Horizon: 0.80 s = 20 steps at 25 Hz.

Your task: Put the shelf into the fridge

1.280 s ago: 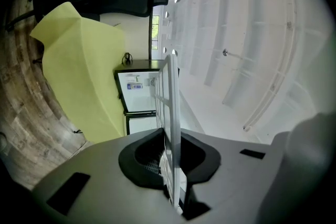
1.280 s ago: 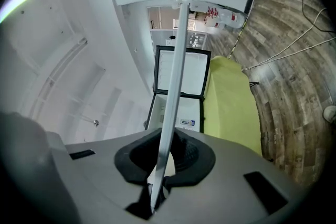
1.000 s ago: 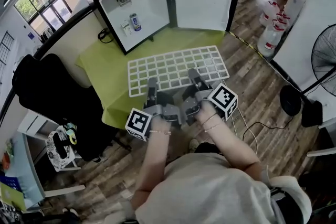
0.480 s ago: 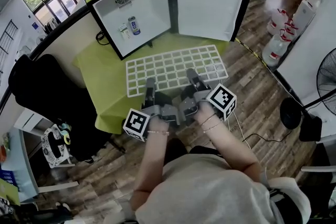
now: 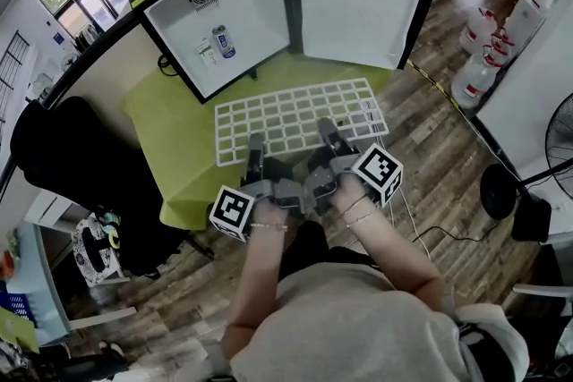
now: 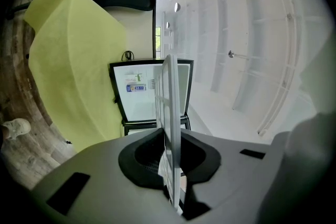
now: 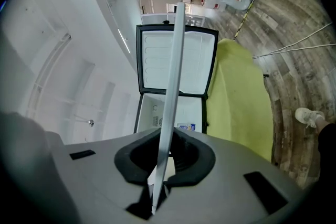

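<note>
Head view: left gripper (image 5: 257, 143) and right gripper (image 5: 327, 127) each pinch the shelf (image 5: 295, 114) by its near edge, the right's jaws having just been closing on it. It hangs over the desk (image 5: 170, 148), not yet inside the open fridge (image 5: 255, 9).

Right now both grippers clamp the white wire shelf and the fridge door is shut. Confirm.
Not shut: the head view shows the fridge door open. The left gripper and the right gripper, its jaws just closed tighter, do clamp the shelf.

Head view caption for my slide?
The left claw and right claw grip the white wire shelf before the open fridge.
</note>
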Each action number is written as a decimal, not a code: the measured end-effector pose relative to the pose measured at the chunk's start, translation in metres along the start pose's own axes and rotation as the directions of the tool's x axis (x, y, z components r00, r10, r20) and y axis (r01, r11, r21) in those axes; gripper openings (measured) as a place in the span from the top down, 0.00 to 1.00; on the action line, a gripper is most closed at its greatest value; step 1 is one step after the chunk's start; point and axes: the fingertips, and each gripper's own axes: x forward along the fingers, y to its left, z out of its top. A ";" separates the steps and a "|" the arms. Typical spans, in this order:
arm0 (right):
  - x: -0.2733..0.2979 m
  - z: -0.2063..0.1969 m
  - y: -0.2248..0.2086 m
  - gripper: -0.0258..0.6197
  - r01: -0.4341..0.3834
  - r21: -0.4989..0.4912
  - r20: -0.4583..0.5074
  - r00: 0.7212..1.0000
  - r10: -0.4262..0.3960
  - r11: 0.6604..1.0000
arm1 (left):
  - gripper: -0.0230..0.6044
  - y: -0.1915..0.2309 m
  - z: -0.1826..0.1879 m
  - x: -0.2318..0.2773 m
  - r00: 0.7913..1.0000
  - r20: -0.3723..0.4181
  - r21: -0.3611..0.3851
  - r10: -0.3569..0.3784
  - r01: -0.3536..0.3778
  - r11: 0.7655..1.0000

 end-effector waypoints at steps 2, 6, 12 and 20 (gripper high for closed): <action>0.013 0.002 0.000 0.91 -0.004 0.002 -0.008 1.000 0.004 1.000 | 0.90 -0.001 0.004 0.012 1.000 0.007 -0.002 -0.011 0.011 1.000; 0.049 0.008 0.001 0.91 -0.008 0.023 -0.023 1.000 0.009 1.000 | 0.90 -0.002 0.014 0.045 1.000 0.019 0.007 -0.018 0.018 1.000; 0.110 0.009 0.009 0.91 -0.028 0.006 -0.071 0.997 0.028 1.000 | 0.91 0.000 0.043 0.093 0.997 0.071 -0.043 -0.042 0.045 0.998; 0.186 0.003 0.029 0.91 -0.049 -0.012 -0.140 0.989 0.046 0.999 | 0.91 -0.001 0.085 0.147 0.990 0.129 -0.049 -0.056 0.062 0.997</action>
